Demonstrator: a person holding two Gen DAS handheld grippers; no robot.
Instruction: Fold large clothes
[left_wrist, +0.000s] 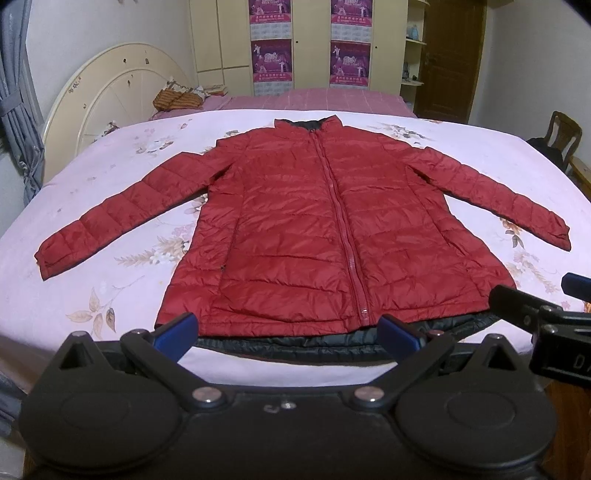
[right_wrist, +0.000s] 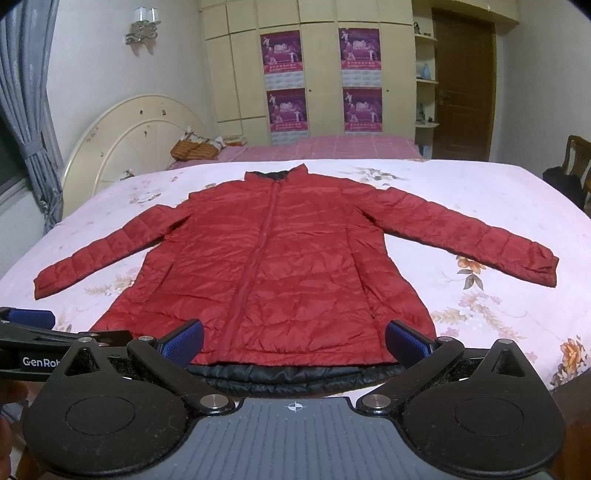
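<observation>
Left gripper (left_wrist: 288, 338), black frame with blue finger pads: fingers spread wide, grasping nothing, poised just above the near hem of the garment, left of the zip's lower end. Right gripper (right_wrist: 294, 341), same black build with blue pads: likewise released, pads wide apart and holding nothing, poised at the near hem on the right half of the garment. In the left wrist view it shows at the right edge; in the right wrist view the left one shows at the left edge, so the two sit side by side, apart.

Red quilted puffer jacket with a dark lining (left_wrist: 295, 229): laid flat, front up, zipped closed, on the bed. Collar at the far end, hem at the near edge. Both sleeves spread outward and slightly toward the near side, one to the left, one to the right, cuffs well apart from the body. A band of dark lining shows below the red hem along the near edge.

Bed with pale pink floral sheet (left_wrist: 110, 192): bears the jacket, which lies near its middle.

Cream rounded headboard (left_wrist: 110, 85): upright at the far left of the bed.

Pink checked quilt (left_wrist: 314, 99): lies at the far side, beyond the floral sheet.

Cream wardrobe with magenta posters (right_wrist: 306, 74): against the far wall.

Brown wooden door (right_wrist: 461, 88): far right, shut.

Grey curtain (right_wrist: 29, 110): hangs at the left edge.
</observation>
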